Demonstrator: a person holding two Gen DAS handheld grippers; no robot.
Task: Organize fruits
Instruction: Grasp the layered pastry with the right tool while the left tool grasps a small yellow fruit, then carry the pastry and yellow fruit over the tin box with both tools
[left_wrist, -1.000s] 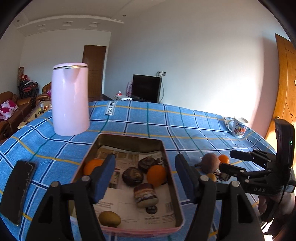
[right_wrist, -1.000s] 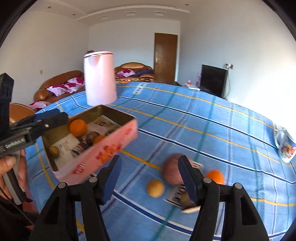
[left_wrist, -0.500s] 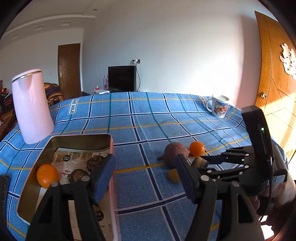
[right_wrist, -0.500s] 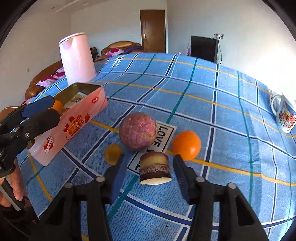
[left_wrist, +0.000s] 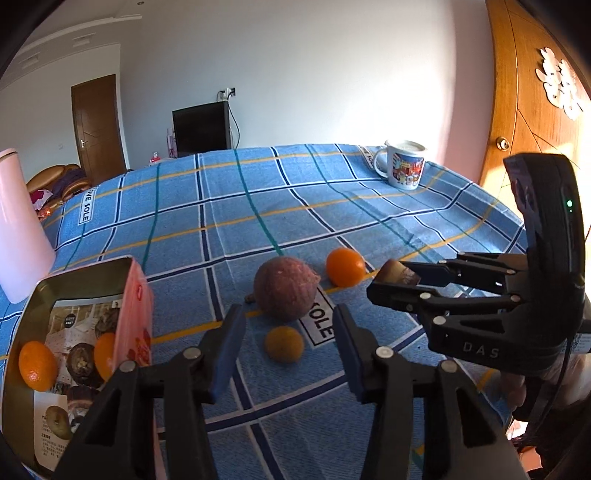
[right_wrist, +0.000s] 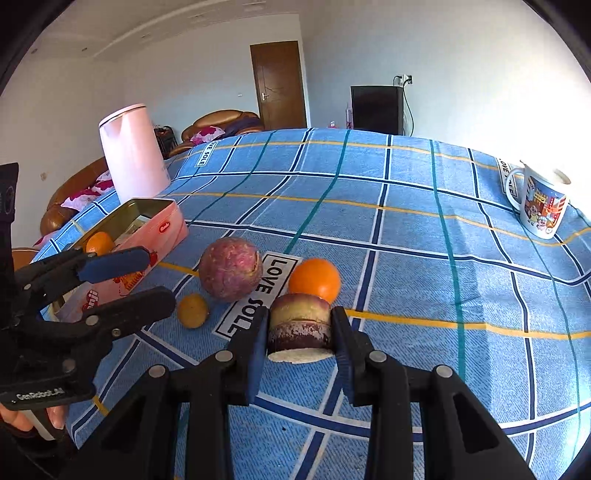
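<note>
Your left gripper (left_wrist: 286, 341) is hanging wide open, holding nothing, over the small yellow-orange citrus (left_wrist: 283, 343) (pink metal tin (left_wrist: 135, 314) leftward); your right gripper (right_wrist: 300, 334) is pinching the purple-and-tan cut fruit chunk (right_wrist: 300, 326) on the blue-checked table (right_wrist: 406, 229).

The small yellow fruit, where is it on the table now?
The small yellow fruit lies on the blue cloth between the open grippers, just in front of the big purple fruit, right of the pink tin.
</note>
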